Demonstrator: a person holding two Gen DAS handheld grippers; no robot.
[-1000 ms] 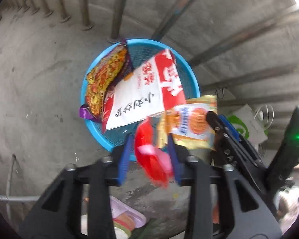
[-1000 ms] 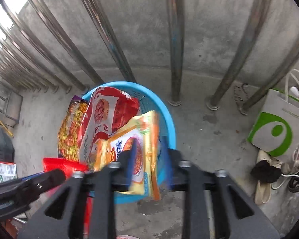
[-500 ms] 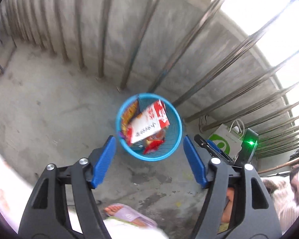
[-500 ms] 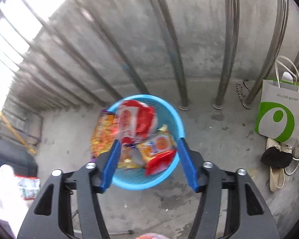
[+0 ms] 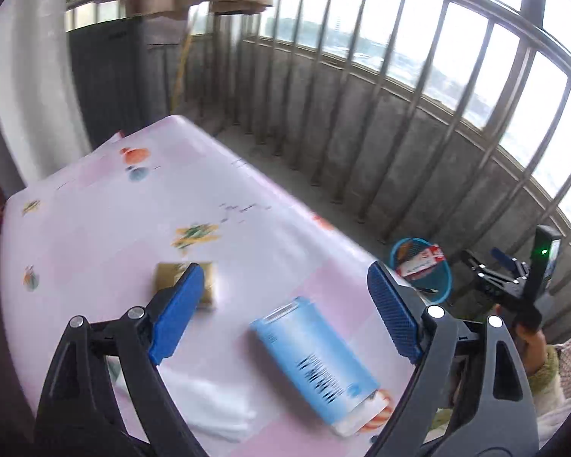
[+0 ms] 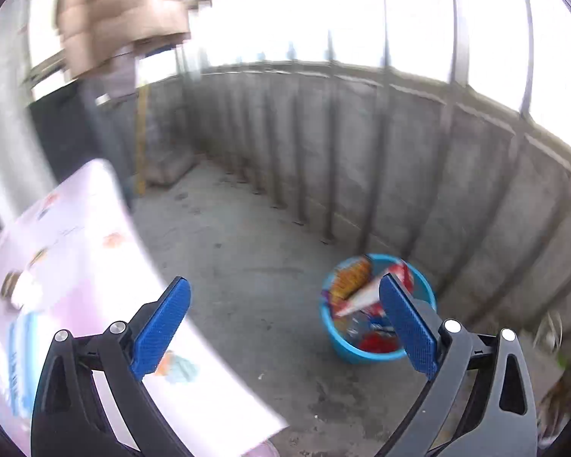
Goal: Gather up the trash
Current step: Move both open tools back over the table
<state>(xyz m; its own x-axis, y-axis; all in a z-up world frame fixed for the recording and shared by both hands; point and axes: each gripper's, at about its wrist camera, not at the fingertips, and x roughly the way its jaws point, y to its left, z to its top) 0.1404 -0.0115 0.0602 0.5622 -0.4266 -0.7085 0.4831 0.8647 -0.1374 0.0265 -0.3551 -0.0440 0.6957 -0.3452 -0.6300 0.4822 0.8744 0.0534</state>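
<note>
My left gripper [image 5: 285,304] is open and empty above a pink-and-white clothed table [image 5: 95,221]. On the table lie a light blue packet [image 5: 316,361], a small gold packet [image 5: 209,285] and crumpled white tissue [image 5: 209,407]. The blue trash basket [image 5: 445,278] with several snack wrappers stands on the floor beyond the table edge. My right gripper [image 6: 285,316] is open and empty over the concrete floor, with the basket [image 6: 346,350] just behind its right finger. The table [image 6: 76,266] and blue packet [image 6: 19,342] show at the left of the right wrist view.
A metal balcony railing [image 5: 399,133] on a low concrete wall runs behind the basket. The other gripper [image 5: 514,282] and hand show at the right of the left wrist view. A brown jacket [image 6: 122,11] hangs above. A dark cabinet [image 5: 110,76] stands behind the table.
Both grippers let their wrappers drop into the basket, opened, and rose away. The left one swung over the table; the right one pulled back and up from the basket.
</note>
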